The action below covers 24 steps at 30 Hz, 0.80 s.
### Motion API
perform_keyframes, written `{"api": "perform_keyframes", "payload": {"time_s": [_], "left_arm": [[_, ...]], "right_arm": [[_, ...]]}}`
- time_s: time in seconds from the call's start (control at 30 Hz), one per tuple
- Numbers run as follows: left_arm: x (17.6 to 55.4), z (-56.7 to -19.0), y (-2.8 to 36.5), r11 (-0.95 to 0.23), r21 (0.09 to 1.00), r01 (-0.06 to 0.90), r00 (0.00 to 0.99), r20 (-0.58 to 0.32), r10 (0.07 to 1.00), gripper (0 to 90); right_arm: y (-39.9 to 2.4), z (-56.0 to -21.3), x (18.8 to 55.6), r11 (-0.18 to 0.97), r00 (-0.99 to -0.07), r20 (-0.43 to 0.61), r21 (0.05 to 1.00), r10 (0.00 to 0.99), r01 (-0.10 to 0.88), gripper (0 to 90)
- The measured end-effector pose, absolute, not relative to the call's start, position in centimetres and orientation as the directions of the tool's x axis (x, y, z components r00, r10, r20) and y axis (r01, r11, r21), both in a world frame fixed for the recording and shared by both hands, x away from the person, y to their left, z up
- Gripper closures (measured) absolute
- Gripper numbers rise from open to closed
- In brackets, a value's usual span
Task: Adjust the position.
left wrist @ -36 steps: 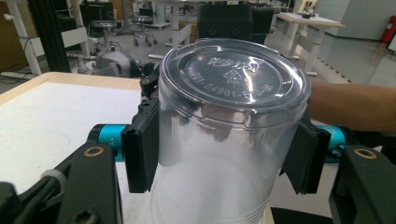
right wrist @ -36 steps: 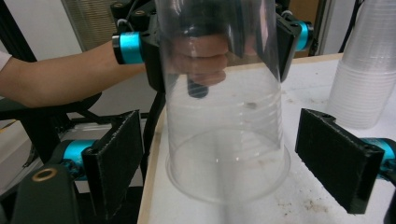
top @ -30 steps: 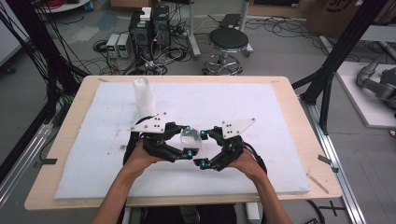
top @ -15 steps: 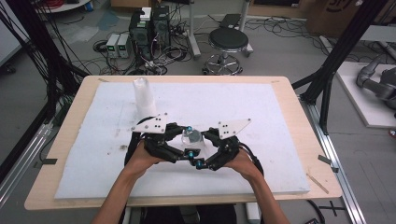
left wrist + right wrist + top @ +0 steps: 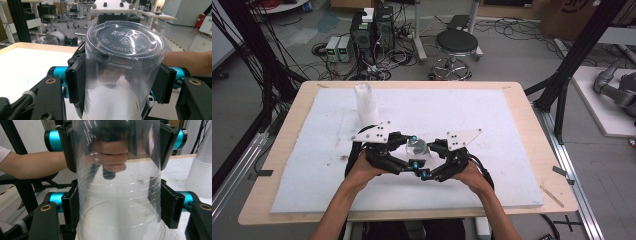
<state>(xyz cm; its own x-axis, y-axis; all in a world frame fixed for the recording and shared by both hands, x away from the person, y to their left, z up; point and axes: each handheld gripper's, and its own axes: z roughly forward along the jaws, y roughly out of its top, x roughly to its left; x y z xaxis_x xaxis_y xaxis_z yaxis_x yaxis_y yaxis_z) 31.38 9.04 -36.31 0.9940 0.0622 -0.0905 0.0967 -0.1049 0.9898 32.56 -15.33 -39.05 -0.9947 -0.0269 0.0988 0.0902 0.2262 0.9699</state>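
Note:
A clear plastic cup [image 5: 416, 146] stands upside down between both grippers over the white foam mat [image 5: 512, 150], its embossed base [image 5: 126, 40] on top. My left gripper [image 5: 412, 150] is shut on the cup near its base, with its pads [image 5: 75, 77] pressed on either side. My right gripper [image 5: 428, 157] is shut on the same cup [image 5: 120, 202] lower down, nearer the wide rim. In the right gripper view, the left gripper's pads [image 5: 68, 147] clamp the cup above the right one's own pads [image 5: 171, 206]. I cannot tell whether the rim touches the mat.
A stack of white cups [image 5: 367, 105] stands on the mat behind and left of the grippers, and it appears at the edge of the right gripper view as a stack [image 5: 200, 175]. The wooden table edge [image 5: 537, 130] frames the mat. A stool [image 5: 457, 47] and electronics sit beyond the table.
Both grippers stay shut on the cup in nearly the same place. The right gripper has edged slightly to the left.

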Motion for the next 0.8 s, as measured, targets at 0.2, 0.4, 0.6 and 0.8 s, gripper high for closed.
{"api": "perform_keyframes", "payload": {"time_s": [0.2, 0.4, 0.6, 0.8], "left_arm": [[31.4, -36.3, 9.0, -0.112, 0.989, 0.101, 0.993, -0.093, 0.075, 34.4], [31.5, -36.5, 9.1, -0.118, 0.985, 0.125, 0.987, -0.111, 0.118, 13.1], [31.4, -36.3, 9.8, -0.104, 0.987, 0.124, 0.988, -0.113, 0.109, 10.1], [31.5, -35.5, 10.8, -0.169, 0.979, 0.114, 0.989, -0.095, 0.115, 10.1]], "right_arm": [[-15.3, -39.1, 32.5, 0.231, -0.994, 0.103, 0.968, -0.032, 0.093, 32.3], [-15.4, -39.0, 32.5, 0.228, -0.995, 0.100, 0.969, -0.029, 0.091, 32.5], [-15.7, -39.0, 32.6, 0.228, -0.995, 0.100, 0.969, -0.015, 0.094, 32.4], [-16.0, -38.2, 32.4, 0.310, -0.996, 0.089, 0.947, 0.014, 0.089, 32.7]]}}
